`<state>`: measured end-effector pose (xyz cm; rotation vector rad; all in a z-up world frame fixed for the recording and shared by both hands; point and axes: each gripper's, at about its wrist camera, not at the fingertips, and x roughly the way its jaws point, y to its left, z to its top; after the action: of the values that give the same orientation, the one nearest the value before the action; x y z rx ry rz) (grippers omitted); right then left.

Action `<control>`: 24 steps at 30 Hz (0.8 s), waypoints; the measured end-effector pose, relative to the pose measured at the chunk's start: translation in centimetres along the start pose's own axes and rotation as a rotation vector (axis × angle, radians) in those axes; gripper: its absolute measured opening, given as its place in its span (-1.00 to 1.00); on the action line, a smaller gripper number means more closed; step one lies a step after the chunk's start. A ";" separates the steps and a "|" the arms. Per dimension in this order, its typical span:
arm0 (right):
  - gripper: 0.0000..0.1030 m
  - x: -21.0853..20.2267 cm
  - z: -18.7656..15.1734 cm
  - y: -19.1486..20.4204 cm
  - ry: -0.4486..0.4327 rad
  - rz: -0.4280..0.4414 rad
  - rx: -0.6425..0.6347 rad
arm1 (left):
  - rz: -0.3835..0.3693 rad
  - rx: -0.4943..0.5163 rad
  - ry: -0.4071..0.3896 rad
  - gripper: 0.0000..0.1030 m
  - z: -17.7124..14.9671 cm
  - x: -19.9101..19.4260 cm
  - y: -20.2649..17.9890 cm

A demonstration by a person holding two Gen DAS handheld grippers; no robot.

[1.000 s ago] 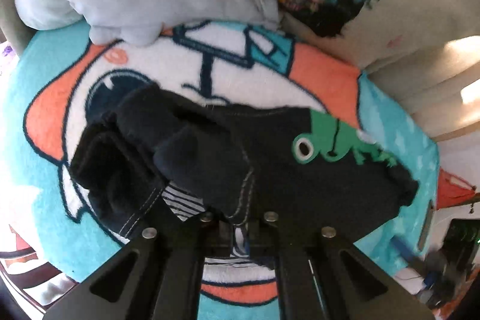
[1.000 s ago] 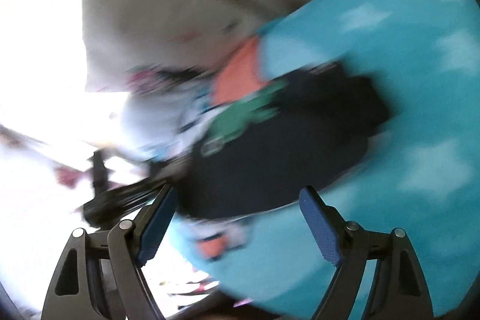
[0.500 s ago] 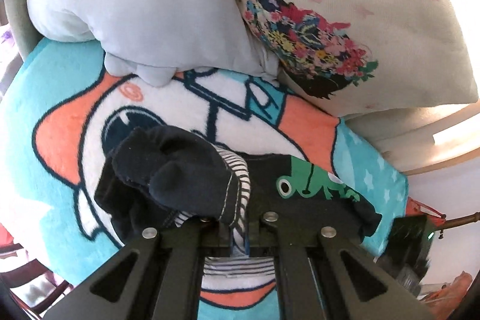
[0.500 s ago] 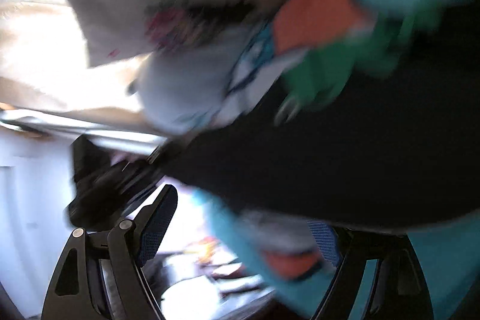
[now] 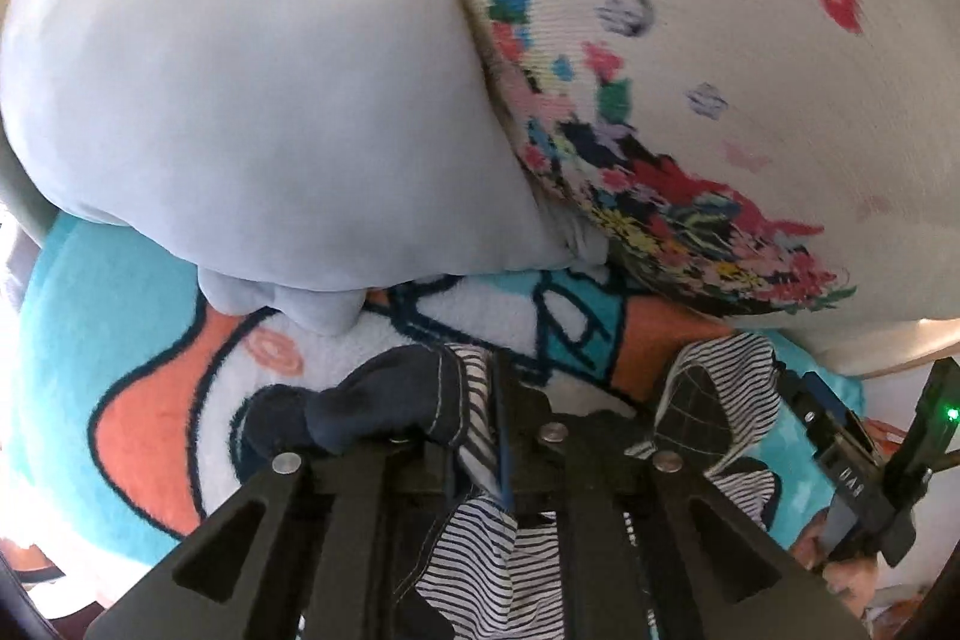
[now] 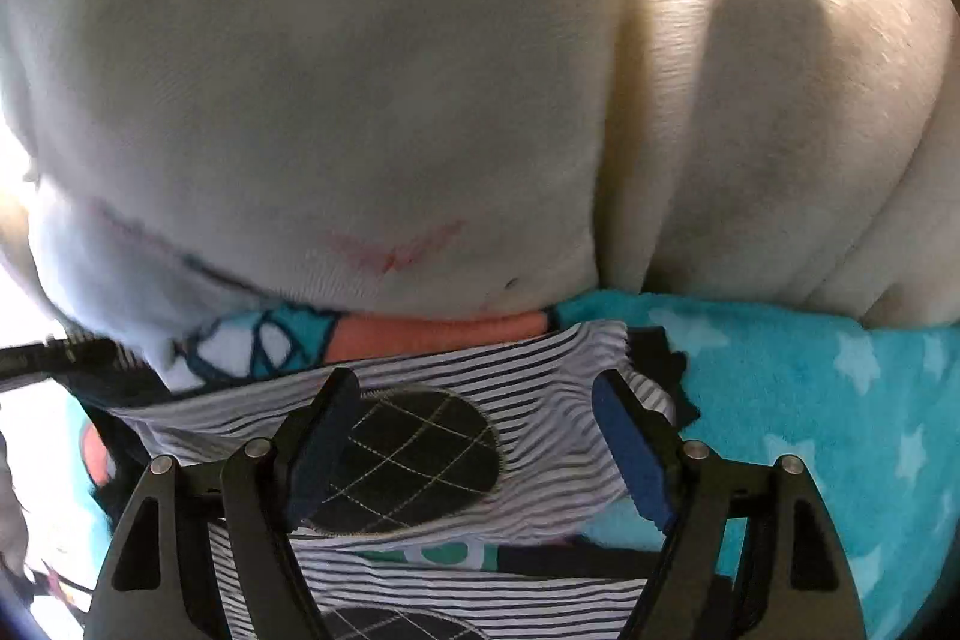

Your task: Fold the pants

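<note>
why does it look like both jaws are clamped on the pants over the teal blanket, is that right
Not quite. Only the left gripper is shut on the pants. In the right wrist view the right gripper has its jaws wide apart, astride the striped lining and dark patch without pressing on them. The rest holds: the pants are over the teal blanket.

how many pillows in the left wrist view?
2. A plain pale pillow at upper left and a floral pillow at upper right, side by side, both on the far edge of the blanket. More could be hidden out of frame.
</note>
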<state>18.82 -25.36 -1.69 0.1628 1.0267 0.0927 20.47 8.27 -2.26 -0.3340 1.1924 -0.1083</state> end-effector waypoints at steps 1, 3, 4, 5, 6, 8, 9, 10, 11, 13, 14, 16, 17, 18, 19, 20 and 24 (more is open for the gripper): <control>0.63 -0.5 0.1 -0.5 -0.008 -0.001 0.017 | -0.012 -0.004 0.005 -0.81 0.2 0.0 0.4; 0.63 -1.1 0.3 -1.6 -0.014 -0.006 0.061 | -0.049 -0.005 0.022 -0.78 0.8 -0.3 1.3; 0.63 -1.3 0.3 -2.0 -0.016 -0.005 0.085 | -0.060 -0.007 0.025 -0.75 0.9 -0.4 1.4; 0.63 -2.2 0.0 -2.5 -0.016 -0.003 0.101 | -0.072 -0.010 0.026 -0.73 1.1 -0.6 1.7; 0.63 -2.3 -0.1 -2.4 -0.016 -0.007 0.113 | -0.085 -0.012 0.021 -0.72 1.3 -1.0 2.1; 0.63 -2.9 -1.1 -3.4 -0.011 -0.016 0.141 | -0.111 -0.011 0.021 -0.50 1.4 -1.6 2.7; 0.63 -3.1 -1.6 -3.8 -0.003 -0.020 0.155 | -0.132 -0.011 0.031 -0.43 1.4 -1.8 3.1; 0.63 -3.1 -2.0 -4.1 0.005 -0.023 0.164 | -0.159 -0.015 0.046 -0.32 1.5 -1.8 3.5; 0.63 -3.3 -2.6 -4.5 0.014 -0.028 0.176 | -0.178 -0.022 0.062 -0.31 1.7 -1.7 3.9; 0.63 -3.5 -4.0 -5.3 0.029 -0.035 0.192 | -0.164 -0.029 0.077 -0.31 2.1 -1.7 4.6; 0.63 -3.6 -4.7 -5.7 0.037 -0.039 0.201 | -0.132 -0.025 0.076 -0.31 2.2 -1.7 4.8; 0.63 -4.1 -5.9 -6.2 0.048 -0.046 0.224 | -0.064 0.001 0.039 -0.31 2.2 -2.6 5.3; 0.63 -4.3 -6.4 -6.5 0.052 -0.048 0.239 | -0.051 0.013 0.024 -0.31 1.9 -3.2 5.6; 0.63 -4.7 -7.1 -7.0 0.052 -0.053 0.259 | -0.046 0.022 0.011 -0.31 1.3 -4.0 6.1; 0.63 -5.0 -7.6 -7.5 0.050 -0.055 0.273 | -0.046 0.024 0.006 -0.25 0.8 -4.3 6.5; 0.63 -5.5 -8.4 -8.0 0.046 -0.057 0.298 | -0.044 0.025 0.002 -0.15 0.0 -4.8 6.9; 0.63 -6.5 -11.0 -9.6 0.047 -0.061 0.371 | -0.045 -0.012 0.024 -0.06 -4.1 -4.5 9.1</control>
<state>6.05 -34.75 -3.46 0.4679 1.0887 -0.1515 14.18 17.20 -2.35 -0.3712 1.2094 -0.1451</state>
